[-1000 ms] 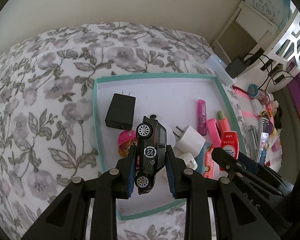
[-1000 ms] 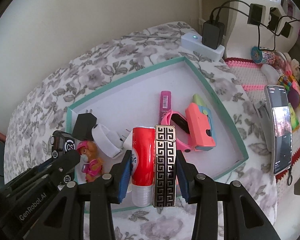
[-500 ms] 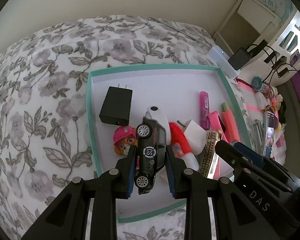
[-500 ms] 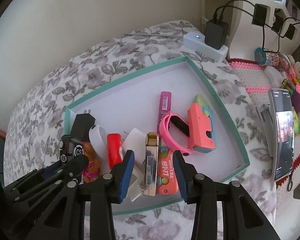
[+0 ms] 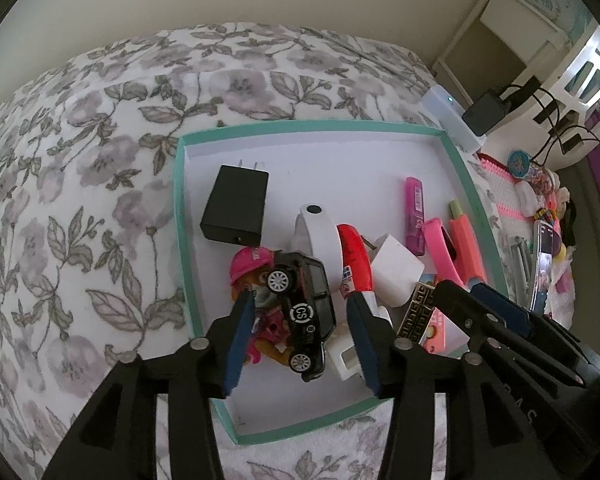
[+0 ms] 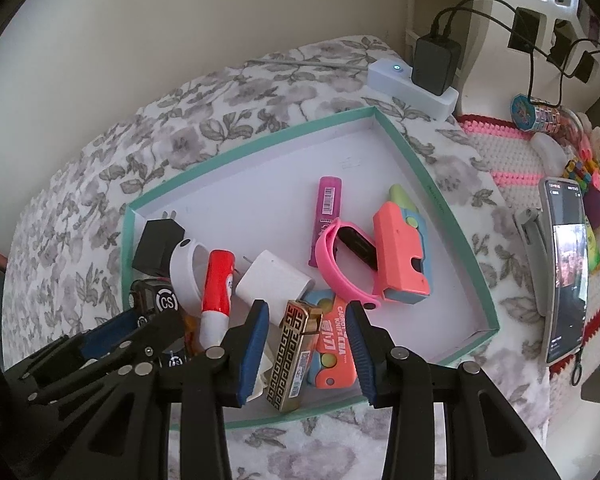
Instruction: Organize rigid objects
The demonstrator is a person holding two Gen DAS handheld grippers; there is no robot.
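Note:
A teal-rimmed white tray [image 5: 180, 184] [image 6: 456, 216] lies on the floral bedspread. My left gripper [image 5: 300, 320] is open; the black toy car [image 5: 304, 312] rests between its fingers on a pink-helmeted toy figure [image 5: 246, 264]. My right gripper [image 6: 306, 328] is open above a gold patterned lighter [image 6: 294, 360] and an orange carrot-knife pack [image 6: 334, 352]. A red-and-white tube [image 6: 218, 288] lies beside a white charger [image 6: 274, 286], a white ring [image 6: 184, 276] and a black adapter [image 5: 236, 208].
A magenta lip balm [image 6: 327, 216], a pink wristband [image 6: 342, 256] and a coral toy knife [image 6: 400, 256] lie at the tray's right. A white power strip [image 6: 412, 84] and a phone on a stand [image 6: 566, 268] sit beyond the tray.
Both grippers have opened. The left let go of the black car, now tilted on the figure. The right released the red tube and lighter, which now lie in the tray.

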